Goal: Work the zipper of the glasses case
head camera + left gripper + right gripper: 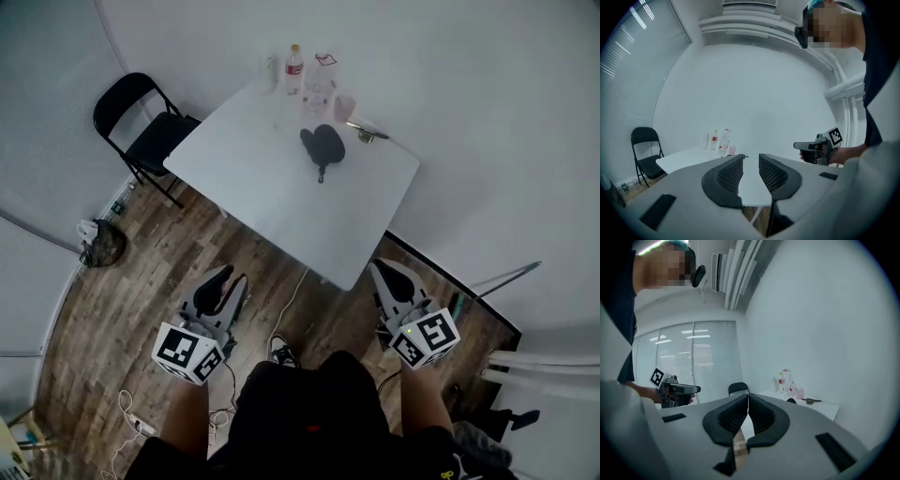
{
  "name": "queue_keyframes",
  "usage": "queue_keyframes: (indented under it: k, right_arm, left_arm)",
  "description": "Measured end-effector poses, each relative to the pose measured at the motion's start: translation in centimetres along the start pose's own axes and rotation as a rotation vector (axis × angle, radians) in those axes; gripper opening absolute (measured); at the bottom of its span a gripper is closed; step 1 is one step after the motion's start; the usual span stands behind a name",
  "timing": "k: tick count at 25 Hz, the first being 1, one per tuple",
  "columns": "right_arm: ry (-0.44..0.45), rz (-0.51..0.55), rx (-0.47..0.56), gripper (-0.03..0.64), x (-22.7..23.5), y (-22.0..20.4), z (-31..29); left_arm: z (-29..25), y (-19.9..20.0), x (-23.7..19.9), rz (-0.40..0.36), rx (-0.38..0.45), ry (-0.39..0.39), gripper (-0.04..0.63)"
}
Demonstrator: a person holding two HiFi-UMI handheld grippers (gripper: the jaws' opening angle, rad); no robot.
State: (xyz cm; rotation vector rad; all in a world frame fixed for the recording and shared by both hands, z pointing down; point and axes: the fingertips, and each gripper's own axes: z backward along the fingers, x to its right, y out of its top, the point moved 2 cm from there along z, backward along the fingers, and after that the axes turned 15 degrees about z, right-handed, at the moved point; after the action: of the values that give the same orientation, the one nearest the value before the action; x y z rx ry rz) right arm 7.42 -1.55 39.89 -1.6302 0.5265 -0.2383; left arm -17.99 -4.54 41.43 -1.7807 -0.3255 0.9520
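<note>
Plain white walls [487, 84] meet at a corner where a white worktop [272, 197] stands on a floor [150, 281] of brown wood planks. A black folding chair [141, 122] stands near the worktop's left side. Slatted blinds [693, 357] cover a wide window and show bright streaks of light, and loose cables [127, 412] trail over the planks.

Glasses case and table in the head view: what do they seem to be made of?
Glasses case: black and matte, perhaps fabric or leatherette, since it shows no shine; too small to be sure. Table: smooth, even white top, probably laminate or plastic.
</note>
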Motion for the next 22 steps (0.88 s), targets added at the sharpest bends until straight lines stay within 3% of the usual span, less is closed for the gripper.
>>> queue_keyframes:
  k: [8, 15, 22]
  right_arm:
    - [-0.006, -0.004, -0.042, 0.021, 2.4, -1.1, -4.5]
    - [0.037, -0.018, -0.017, 0.020, 8.5, -2.0, -8.8]
    - [0.105, -0.037, 0.002, 0.021, 17.6, -3.1, -12.1]
  left_arm:
    - [-4.4, 0.7, -3.8, 0.036, -0.021, -0.018, 0.121]
    - [-10.1, 2.1, -4.9, 0.055, 0.001, 0.038, 0.121]
    - [-18.8, 3.9, -2.4, -0.027, 0.018, 0.094, 0.121]
